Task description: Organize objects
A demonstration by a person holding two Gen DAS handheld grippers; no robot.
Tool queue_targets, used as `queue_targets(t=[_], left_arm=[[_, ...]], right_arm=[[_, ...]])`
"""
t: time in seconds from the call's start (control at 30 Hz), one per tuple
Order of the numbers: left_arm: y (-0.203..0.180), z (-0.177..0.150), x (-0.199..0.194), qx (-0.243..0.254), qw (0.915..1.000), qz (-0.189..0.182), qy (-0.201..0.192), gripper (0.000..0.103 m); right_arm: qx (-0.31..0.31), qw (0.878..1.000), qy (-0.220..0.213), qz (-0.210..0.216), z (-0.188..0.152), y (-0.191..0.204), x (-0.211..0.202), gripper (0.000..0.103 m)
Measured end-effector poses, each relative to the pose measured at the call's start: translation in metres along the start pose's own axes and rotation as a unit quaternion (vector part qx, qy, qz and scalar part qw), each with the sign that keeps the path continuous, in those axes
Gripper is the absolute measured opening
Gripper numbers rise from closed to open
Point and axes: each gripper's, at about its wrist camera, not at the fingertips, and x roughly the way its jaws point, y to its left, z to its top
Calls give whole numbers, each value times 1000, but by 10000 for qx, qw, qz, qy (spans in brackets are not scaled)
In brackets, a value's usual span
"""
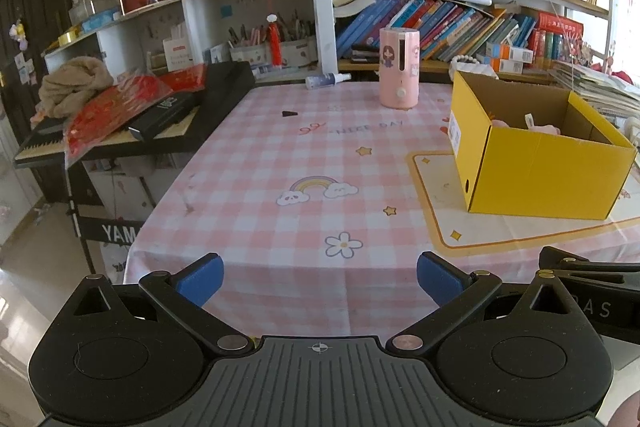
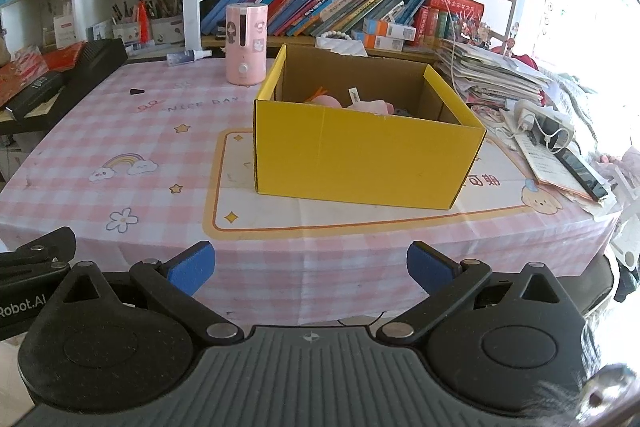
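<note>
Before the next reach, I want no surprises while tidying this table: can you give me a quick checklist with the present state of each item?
1. Left gripper open, nothing held: ok.
2. Right gripper open, nothing held: ok.
3. Yellow cardboard box open-topped, upright: ok.
4. Room left in the box: cannot tell; pink soft items already inside.
5. Pink humidifier upright, apart from the box: ok.
6. Small black piece lying loose on the tablecloth: not ok.

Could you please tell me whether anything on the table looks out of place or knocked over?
A small spray bottle lies on its side at the table's far edge, left of the upright pink cylinder. A small black piece sits alone on the tablecloth.
</note>
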Motion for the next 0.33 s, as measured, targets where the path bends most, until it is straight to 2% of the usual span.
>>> queue_targets(t=[0.33], left_arm=[[-1, 0, 5, 13, 9999, -12, 102, 103]], right_arm=[[-17, 10000, 81, -30, -1, 3, 6, 103]])
